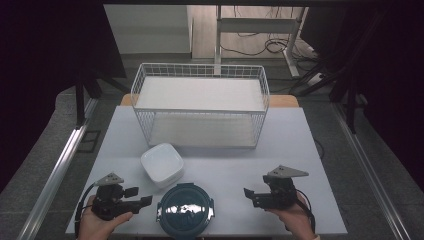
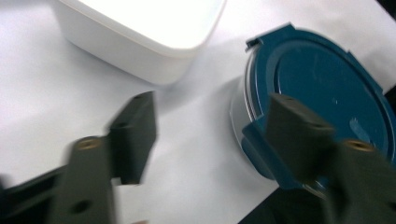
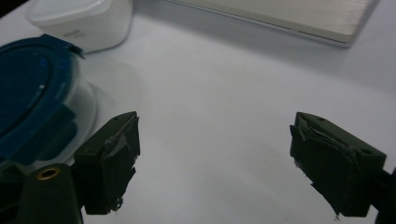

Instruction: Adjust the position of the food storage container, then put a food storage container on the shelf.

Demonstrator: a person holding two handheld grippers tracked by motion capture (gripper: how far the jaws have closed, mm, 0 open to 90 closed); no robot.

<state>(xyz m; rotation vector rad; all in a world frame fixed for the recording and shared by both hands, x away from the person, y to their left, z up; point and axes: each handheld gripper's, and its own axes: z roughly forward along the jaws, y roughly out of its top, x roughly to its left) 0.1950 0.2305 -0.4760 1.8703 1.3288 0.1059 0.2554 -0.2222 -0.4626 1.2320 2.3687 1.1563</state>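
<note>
The round box with the blue lid [image 1: 185, 210] sits at the near edge of the desk [image 1: 300, 150], between both hands. The left gripper [image 1: 139, 196] and right gripper [image 1: 248, 194] point at it, jaws wide and empty, ready to grab it from each side.

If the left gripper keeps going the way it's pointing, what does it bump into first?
Probably the round container with the blue lid. The left gripper points sideways at it with open fingers, and one finger already seems to overlap its rim, though depth is unclear.

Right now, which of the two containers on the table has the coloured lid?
The round container at the near edge, between the grippers: its lid is dark blue. The square container behind it is all white.
</note>
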